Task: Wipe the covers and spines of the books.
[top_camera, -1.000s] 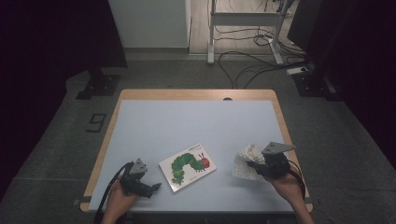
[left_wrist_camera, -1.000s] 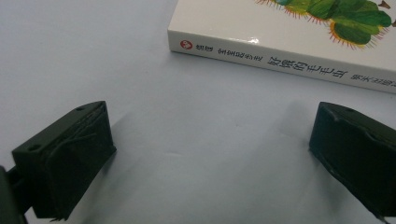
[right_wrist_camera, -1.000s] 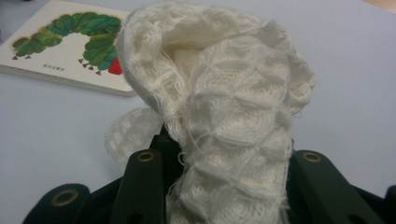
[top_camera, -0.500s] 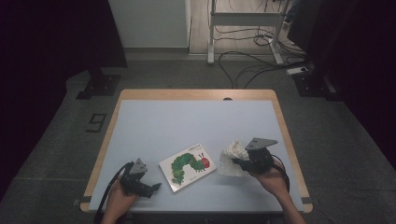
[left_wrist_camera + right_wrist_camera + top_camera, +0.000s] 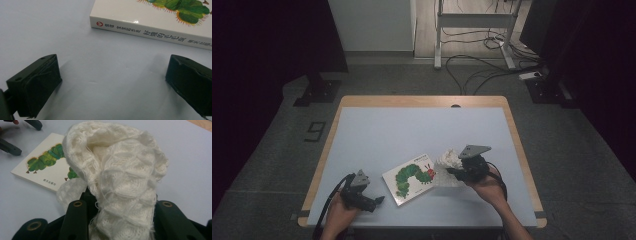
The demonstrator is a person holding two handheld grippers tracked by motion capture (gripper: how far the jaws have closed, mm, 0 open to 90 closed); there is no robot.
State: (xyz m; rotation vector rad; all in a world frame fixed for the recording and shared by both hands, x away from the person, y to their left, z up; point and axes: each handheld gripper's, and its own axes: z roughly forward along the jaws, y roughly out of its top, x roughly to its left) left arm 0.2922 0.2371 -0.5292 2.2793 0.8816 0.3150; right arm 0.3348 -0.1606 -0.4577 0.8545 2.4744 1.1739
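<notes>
In the high view the right gripper has carried a bunched white knitted cloth leftward across the pale blue table, from near the right edge a second ago to just beside the caterpillar picture book; I judge the cloth is being brought to the book, perhaps to wipe or cover it. The left gripper rests where it was, near the front edge, pointing toward the book's near left corner. The book lies flat, its long axis slanting from near left to far right. In the left gripper view the jaws stand spread with nothing but bare table between them, and the book's spine runs across the frame just ahead, its printed text reading left to right. In the right gripper view the jaws are pinched on the cloth, which stands up from them in a crumpled column, its long axis rising along the jaws; whether a trailing fold touches the book's cover is hard to tell, though it seems to overlap the near edge.
</notes>
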